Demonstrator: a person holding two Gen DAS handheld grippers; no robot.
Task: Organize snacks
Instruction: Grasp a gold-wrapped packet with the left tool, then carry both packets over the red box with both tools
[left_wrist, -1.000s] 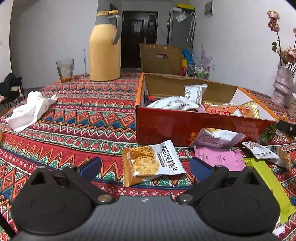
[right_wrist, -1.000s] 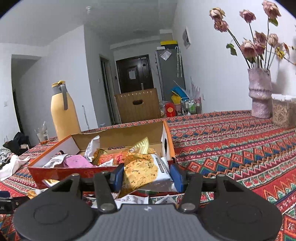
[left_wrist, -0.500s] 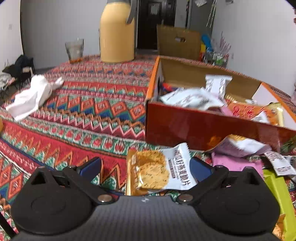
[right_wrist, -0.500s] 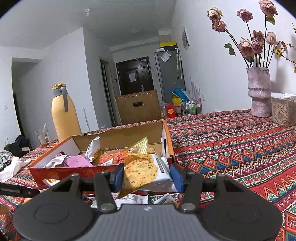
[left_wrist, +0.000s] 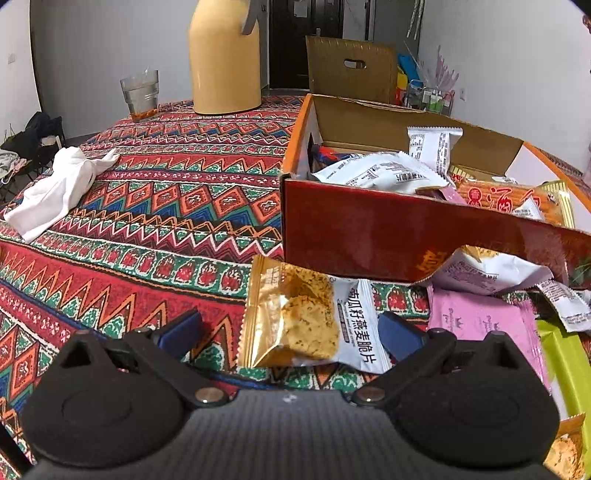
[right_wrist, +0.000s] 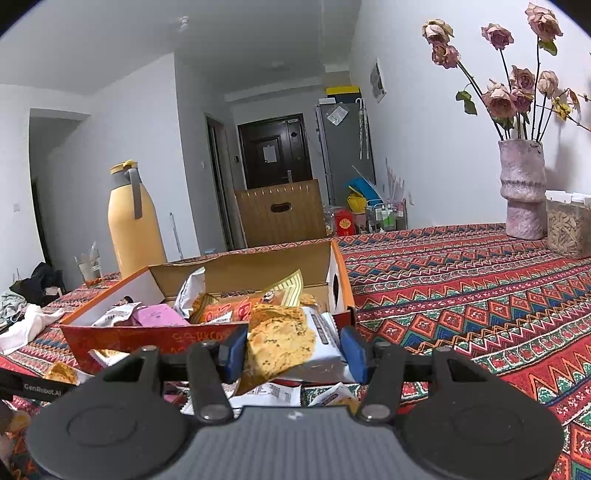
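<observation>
My right gripper (right_wrist: 293, 349) is closed partway on a cracker packet (right_wrist: 291, 341); both blue pads press its sides and carry it clear of the table, just in front of the near right corner of the red box (right_wrist: 147, 338). The packet's clear window shows golden crackers, and its white end points right.

My left gripper (left_wrist: 290, 330) stands wide open and tilted down over a second cracker packet (left_wrist: 314, 321). This packet lies flat on the patterned tablecloth (left_wrist: 147, 221), between the two blue pads. The right pad sits just beside its white end; the left pad stands apart from its gold end. Neither pad presses it.

The second packet lies just in front of the red box's front wall. To its right lie more loose snacks: a white packet (left_wrist: 487, 271) leaning against the box, a pink packet (left_wrist: 480, 317) and a green packet (left_wrist: 565, 365).

The box is open and already holds several packets, white, pink and orange.

Farther out on the table stand a yellow flask (left_wrist: 223, 62) and a glass (left_wrist: 142, 94), with a white cloth (left_wrist: 55, 188) at the left. A vase of dried roses (right_wrist: 522, 188) stands at the far right.
</observation>
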